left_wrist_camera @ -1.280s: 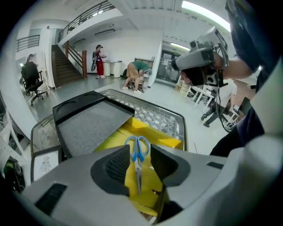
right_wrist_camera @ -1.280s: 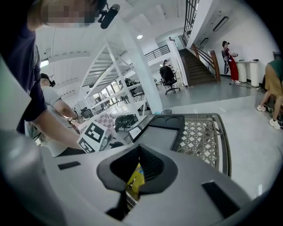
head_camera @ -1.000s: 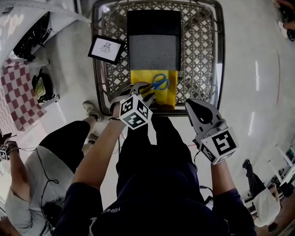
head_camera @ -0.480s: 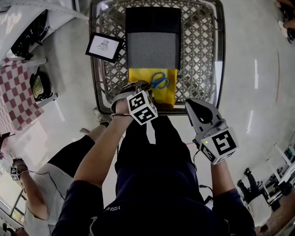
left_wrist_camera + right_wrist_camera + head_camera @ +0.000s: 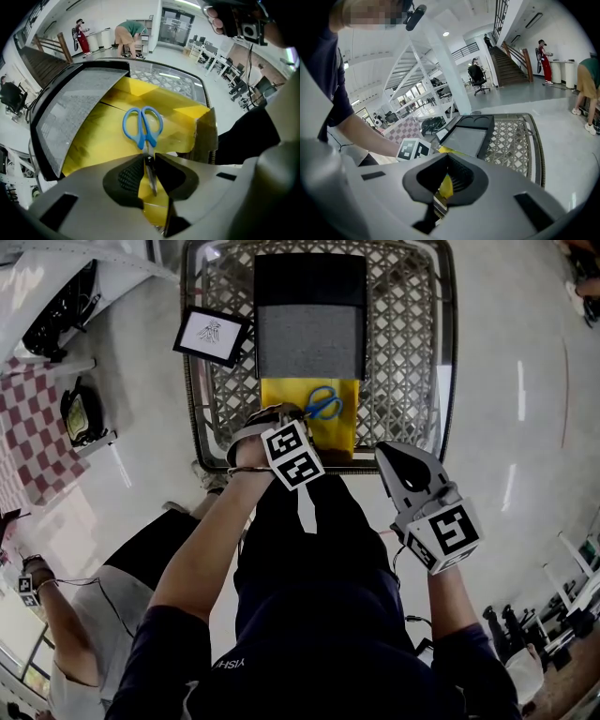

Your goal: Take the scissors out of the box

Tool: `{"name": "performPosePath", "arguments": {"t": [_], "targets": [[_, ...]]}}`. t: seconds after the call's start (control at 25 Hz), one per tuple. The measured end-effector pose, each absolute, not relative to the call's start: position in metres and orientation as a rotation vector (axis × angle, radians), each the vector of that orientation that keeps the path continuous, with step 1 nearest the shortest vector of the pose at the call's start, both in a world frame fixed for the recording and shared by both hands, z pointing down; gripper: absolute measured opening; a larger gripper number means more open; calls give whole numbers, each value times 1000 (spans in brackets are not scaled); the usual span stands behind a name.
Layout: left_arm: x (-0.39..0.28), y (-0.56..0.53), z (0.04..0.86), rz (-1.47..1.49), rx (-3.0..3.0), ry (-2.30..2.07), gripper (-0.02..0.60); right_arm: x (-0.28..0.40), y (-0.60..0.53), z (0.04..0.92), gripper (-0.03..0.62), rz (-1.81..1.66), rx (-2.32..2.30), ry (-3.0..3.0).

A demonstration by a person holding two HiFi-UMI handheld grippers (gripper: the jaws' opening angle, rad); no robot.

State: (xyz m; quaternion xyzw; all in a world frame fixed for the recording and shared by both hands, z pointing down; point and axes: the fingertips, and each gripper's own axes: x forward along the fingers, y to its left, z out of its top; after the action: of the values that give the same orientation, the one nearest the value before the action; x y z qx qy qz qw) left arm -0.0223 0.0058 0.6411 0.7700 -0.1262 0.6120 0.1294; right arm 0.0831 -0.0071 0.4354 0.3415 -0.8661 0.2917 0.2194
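Scissors (image 5: 143,127) blades sit between the left gripper (image 5: 149,160)'s closing fingers (image 5: 127,176); blue handles lie beyond.

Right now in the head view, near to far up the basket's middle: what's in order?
Left hand-held gripper, jaws closing with the blades between them → scissors in the yellow box → grey panel → black panel.

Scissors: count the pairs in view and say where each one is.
1. The scissors lie in the open yellow box, blades between the closing fingers of the left gripper. The grey panel may hide more.
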Motion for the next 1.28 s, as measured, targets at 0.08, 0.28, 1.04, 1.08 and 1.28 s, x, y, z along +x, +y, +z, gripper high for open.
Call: {"name": "performPosePath", "arguments": {"t": [0.08, 0.28, 1.04, 1.08, 1.28], "targets": [[-22, 6, 642, 1783, 2238, -359, 87, 83, -7, 435, 18, 805, 944, -2400], [-22, 6, 642, 1776, 2262, -376, 75, 83, -6, 433, 18, 799, 949, -2403], [-11, -32, 506, 1323, 2485, -619, 75, 75, -28, 388, 18, 679, 990, -2464], [-12, -35, 496, 1296, 2494, -639, 75, 74, -29, 384, 17, 670, 990, -2468], [-16, -48, 446, 1164, 2540, -737, 75, 68, -40, 358, 18, 610, 1003, -2516]]}}
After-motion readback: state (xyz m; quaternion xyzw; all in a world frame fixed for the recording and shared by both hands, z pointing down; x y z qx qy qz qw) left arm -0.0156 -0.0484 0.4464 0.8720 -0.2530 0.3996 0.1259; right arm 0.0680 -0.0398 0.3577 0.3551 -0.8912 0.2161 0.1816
